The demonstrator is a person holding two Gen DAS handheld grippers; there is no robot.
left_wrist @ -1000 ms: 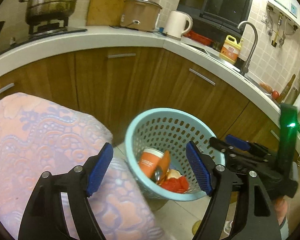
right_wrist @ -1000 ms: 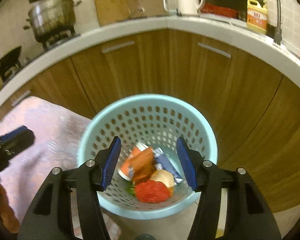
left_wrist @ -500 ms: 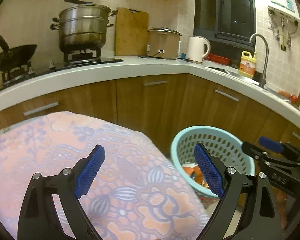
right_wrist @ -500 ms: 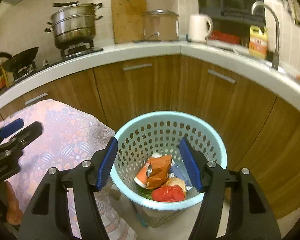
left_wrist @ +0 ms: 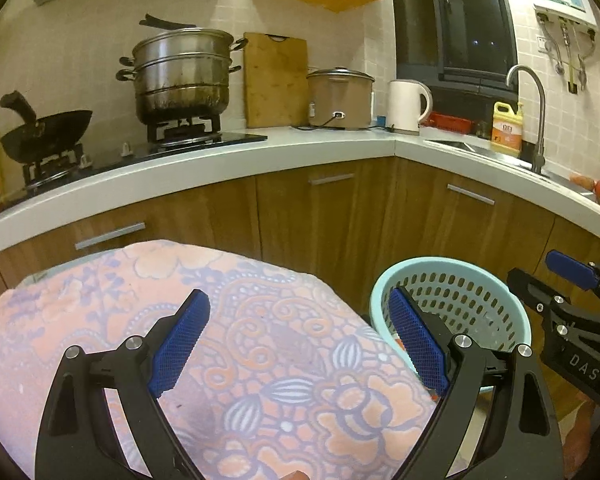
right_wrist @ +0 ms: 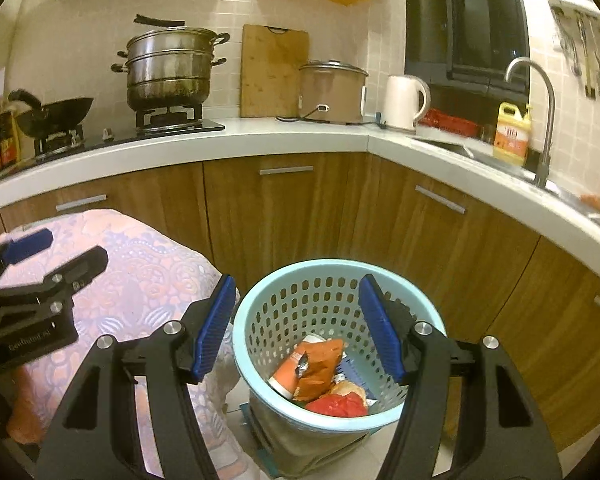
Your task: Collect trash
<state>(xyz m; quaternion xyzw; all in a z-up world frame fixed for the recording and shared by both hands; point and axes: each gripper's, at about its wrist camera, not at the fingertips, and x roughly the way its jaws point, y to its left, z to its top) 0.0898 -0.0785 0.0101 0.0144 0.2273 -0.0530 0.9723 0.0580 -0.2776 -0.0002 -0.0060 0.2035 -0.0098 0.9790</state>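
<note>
Left gripper (left_wrist: 298, 344), right gripper (right_wrist: 298, 330): jaws spread, empty. Wrappers (right_wrist: 314, 368) in basket (right_wrist: 260, 364) below right gripper: light, crinkly; pinch loose edge.

I am looking at a pale turquoise basket (right_wrist: 420, 308) with a grid of oval holes, showing an orange wrapper (right_wrist: 312, 368) and a red crumpled piece (right_wrist: 336, 404) inside. A pink cloth (left_wrist: 260, 340) is wearing a lilac and white floral lace pattern. Both grippers are showing blue ribbed pads (left_wrist: 180, 344) on black frames. Brown wood-grain cabinets (right_wrist: 292, 216) are sitting under a white counter (left_wrist: 220, 160); a yellow bottle (right_wrist: 512, 132) is carrying an orange label.
</note>
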